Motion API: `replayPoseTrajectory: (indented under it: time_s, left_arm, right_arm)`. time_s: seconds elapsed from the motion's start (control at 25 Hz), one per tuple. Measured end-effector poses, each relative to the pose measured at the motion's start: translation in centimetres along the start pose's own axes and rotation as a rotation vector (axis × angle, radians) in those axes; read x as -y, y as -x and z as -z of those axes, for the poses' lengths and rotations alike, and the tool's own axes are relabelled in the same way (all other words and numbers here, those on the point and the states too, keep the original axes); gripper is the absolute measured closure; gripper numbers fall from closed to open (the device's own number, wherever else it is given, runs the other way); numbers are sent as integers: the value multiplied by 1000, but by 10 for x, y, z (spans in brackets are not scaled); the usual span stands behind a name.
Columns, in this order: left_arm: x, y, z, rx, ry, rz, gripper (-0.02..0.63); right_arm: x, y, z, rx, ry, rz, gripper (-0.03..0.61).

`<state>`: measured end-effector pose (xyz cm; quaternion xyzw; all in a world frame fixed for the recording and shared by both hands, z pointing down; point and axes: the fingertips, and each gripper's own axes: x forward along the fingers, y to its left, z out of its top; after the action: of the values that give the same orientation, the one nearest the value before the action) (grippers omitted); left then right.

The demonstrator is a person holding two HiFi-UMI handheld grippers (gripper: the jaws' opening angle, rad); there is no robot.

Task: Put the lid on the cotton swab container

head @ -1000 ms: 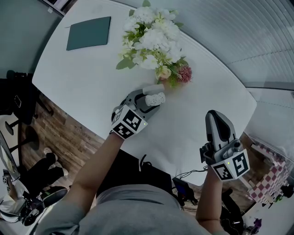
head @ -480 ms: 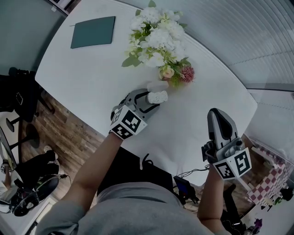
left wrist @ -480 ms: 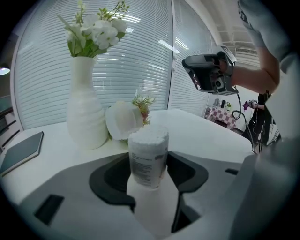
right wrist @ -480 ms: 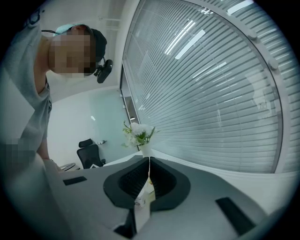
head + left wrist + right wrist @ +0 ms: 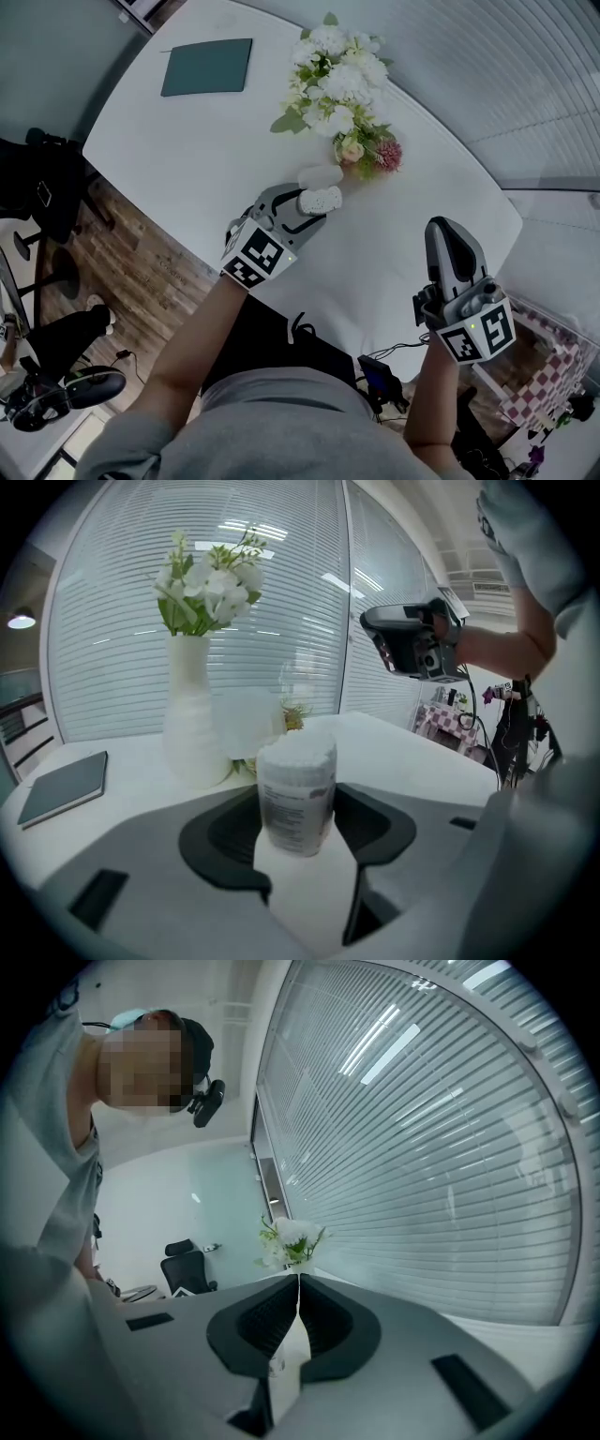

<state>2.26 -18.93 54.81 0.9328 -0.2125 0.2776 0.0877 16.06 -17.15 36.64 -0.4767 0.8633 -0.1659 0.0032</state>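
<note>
Jaws of your left gripper (image 5: pixel 307 208) are closing, clamping the cotton swab container (image 5: pixel 296 785); right gripper (image 5: pixel 447 231) at 4 o'clock is hovering, pinched together.

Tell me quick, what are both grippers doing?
Left gripper: jaws just closed onto the cotton swab container, holding it.
Right gripper: shut, empty.

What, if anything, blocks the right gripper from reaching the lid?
Likely yes: only bare table lies between the right gripper and the lid beside the vase. Its jaws are together, though, so they would have to open first.
</note>
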Motion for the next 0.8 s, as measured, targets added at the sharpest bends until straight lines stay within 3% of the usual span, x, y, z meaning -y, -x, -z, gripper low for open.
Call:
replayPoseTrajectory:
  time_s: [0.8]
  left_arm:
    - [19, 72, -66, 121, 8, 27, 374]
  right_arm:
    - [-45, 9, -51, 84, 68, -75, 552]
